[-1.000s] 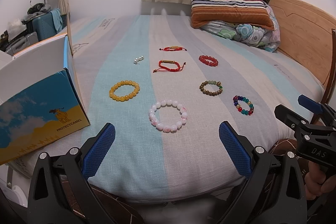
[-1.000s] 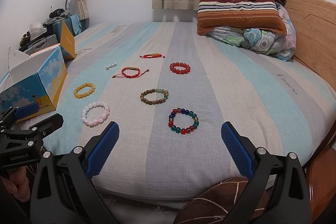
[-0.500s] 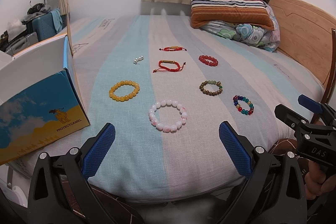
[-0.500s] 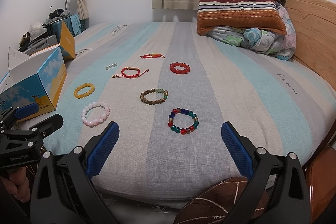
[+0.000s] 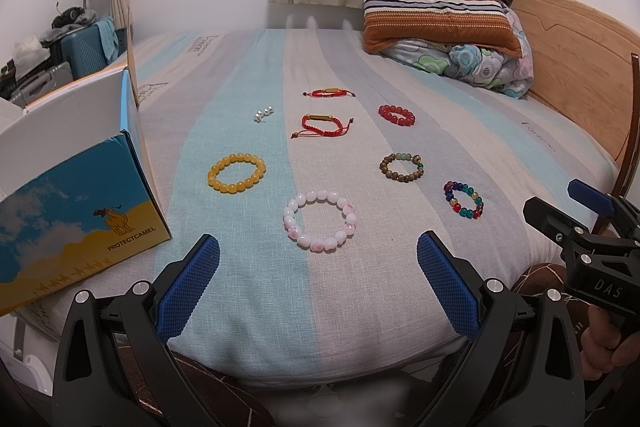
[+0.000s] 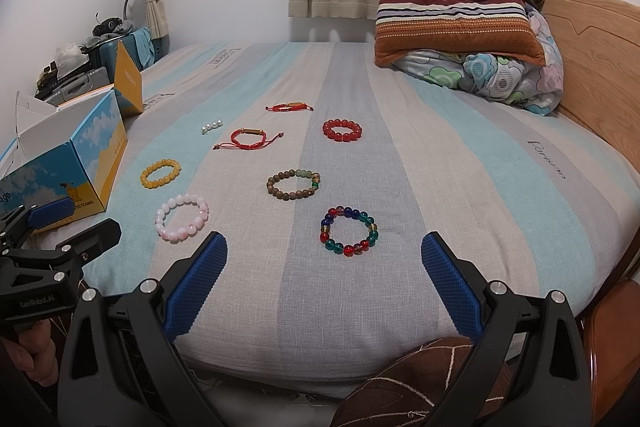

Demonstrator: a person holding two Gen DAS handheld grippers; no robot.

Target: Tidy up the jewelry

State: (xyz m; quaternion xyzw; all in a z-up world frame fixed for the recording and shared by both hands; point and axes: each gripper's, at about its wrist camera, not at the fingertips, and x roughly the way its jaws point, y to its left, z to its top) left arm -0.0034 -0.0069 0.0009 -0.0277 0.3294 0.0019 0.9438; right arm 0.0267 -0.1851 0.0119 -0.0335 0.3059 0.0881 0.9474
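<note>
Left gripper (image 5: 318,277) and right gripper (image 6: 324,277) hover at the bed's (image 5: 248,299) near edge, jaws wide apart, empty. Bracelets lie spread on the bedspread — pink bracelet (image 5: 320,225) nearest. The open box (image 5: 76,195) stands left — contents hidden.

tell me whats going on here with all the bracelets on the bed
A person holds a two-finger gripper in each hand at the near edge of the bed. Both the left gripper and the right gripper are open and empty. Bracelets lie spread on the cover, untouched: a pink one, a yellow one, a multicoloured one and others. An open box sits on the bed at the left. Nothing has been picked up yet.
</note>
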